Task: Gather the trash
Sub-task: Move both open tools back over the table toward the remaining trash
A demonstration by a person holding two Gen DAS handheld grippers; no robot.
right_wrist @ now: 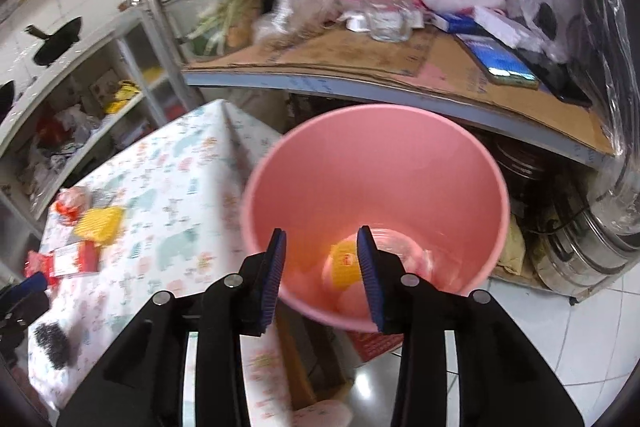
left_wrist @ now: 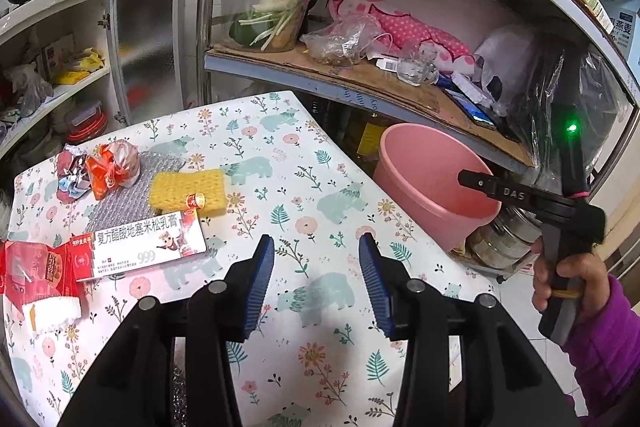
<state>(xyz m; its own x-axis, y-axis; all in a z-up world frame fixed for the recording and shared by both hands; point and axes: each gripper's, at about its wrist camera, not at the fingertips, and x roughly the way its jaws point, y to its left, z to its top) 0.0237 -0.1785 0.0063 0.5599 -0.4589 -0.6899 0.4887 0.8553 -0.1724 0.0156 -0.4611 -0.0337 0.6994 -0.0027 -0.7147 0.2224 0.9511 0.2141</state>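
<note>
A pink bin (right_wrist: 400,163) stands right of the floral-cloth table (left_wrist: 280,195); it also shows in the left wrist view (left_wrist: 424,179). My right gripper (right_wrist: 322,259) is open over the bin's mouth, empty; a clear cup with a yellow label (right_wrist: 344,263) lies inside the bin. My left gripper (left_wrist: 316,267) is open and empty above the table. On the table's left lie crumpled wrappers (left_wrist: 96,171), a yellow sponge (left_wrist: 186,189), a small red-gold wrapper (left_wrist: 196,201), a white medicine box (left_wrist: 148,241) and a red packet (left_wrist: 36,271).
A metal shelf (left_wrist: 360,67) with bags, vegetables and a glass stands behind the table. A cupboard (left_wrist: 60,67) is at the left. Steel pots (right_wrist: 584,247) sit under the shelf beside the bin. A black scrubber (right_wrist: 52,343) lies on the table's near corner.
</note>
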